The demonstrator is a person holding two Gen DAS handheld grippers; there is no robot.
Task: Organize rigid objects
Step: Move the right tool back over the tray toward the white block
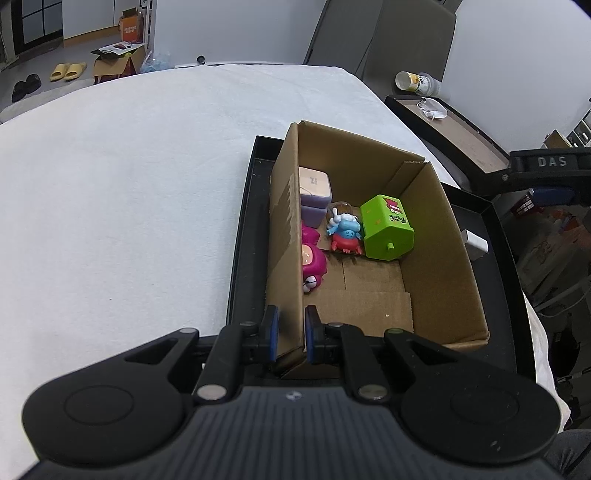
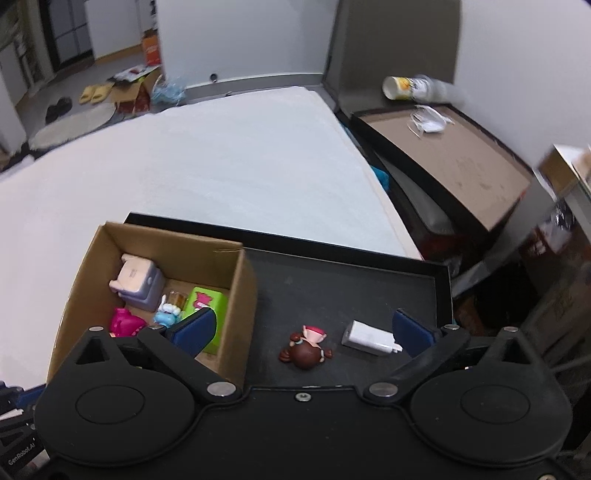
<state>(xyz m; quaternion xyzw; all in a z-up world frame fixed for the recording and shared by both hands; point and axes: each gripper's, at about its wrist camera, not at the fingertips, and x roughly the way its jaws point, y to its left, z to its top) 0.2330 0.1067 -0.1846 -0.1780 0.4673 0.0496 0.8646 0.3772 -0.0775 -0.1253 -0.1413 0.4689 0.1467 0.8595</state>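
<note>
A cardboard box (image 1: 439,258) stands in a black tray (image 1: 247,229) on a white cloth. Inside lie a green toy (image 1: 388,229), a blue-and-red figure (image 1: 345,230), a magenta figure (image 1: 312,258) and a lilac box toy (image 1: 314,192). My left gripper (image 1: 291,328) is shut on the box's left wall. In the right wrist view my right gripper (image 2: 303,328) is open and empty above the tray floor (image 2: 332,288), over a brown-haired doll (image 2: 306,349) and a white charger (image 2: 367,338). The box (image 2: 243,295) lies to their left.
A dark side table (image 2: 454,162) with a face mask (image 2: 430,123) and a lying bottle (image 2: 413,86) stands right of the bed. A grey chair back (image 1: 380,33) is behind. Slippers (image 1: 68,71) and cartons (image 1: 118,61) lie on the floor far left.
</note>
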